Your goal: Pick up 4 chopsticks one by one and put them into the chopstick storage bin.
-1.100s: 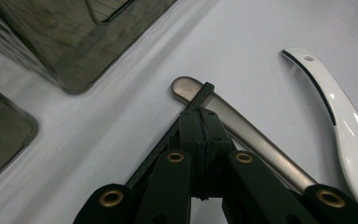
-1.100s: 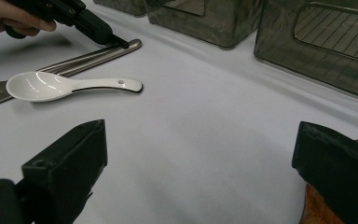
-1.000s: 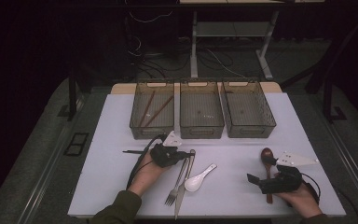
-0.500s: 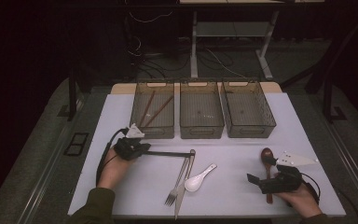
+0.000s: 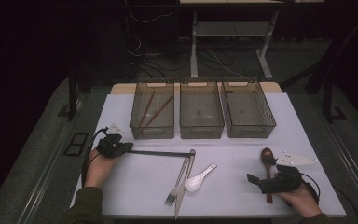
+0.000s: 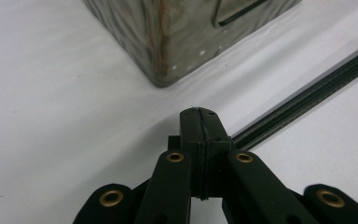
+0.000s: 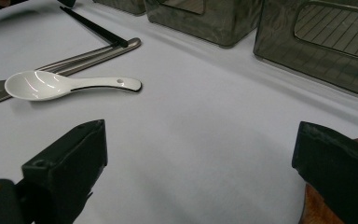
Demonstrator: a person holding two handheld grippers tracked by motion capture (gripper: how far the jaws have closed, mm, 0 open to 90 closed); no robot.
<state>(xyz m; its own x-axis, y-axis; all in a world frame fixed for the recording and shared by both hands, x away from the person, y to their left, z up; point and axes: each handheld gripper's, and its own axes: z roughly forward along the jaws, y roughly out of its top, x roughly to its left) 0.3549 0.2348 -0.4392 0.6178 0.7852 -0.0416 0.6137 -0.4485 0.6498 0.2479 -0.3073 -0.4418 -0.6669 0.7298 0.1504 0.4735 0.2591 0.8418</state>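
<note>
White covers the table (image 5: 242,140), which is ringed by a dark room. Three bins are lined up along its far part; two brown sticks are seen leaning inside the left bin (image 5: 152,115). The left gripper (image 5: 129,148) is held low near that bin's front corner, and its jaws are pressed together on the end of the black chopsticks (image 5: 161,153); in the left gripper view the chopsticks (image 6: 303,100) are seen running out from the jaw tips over the tabletop. Their far end is laid against the top of the knife (image 5: 182,186), which lies beside the fork (image 5: 176,184). A white spoon (image 5: 199,178) is set just right of these. At the near right, the right gripper (image 5: 254,181) is held over the table with its jaws spread wide and nothing between them. A wooden spoon (image 5: 267,161) lies under that gripper, its bowl pointing towards the bins.
</note>
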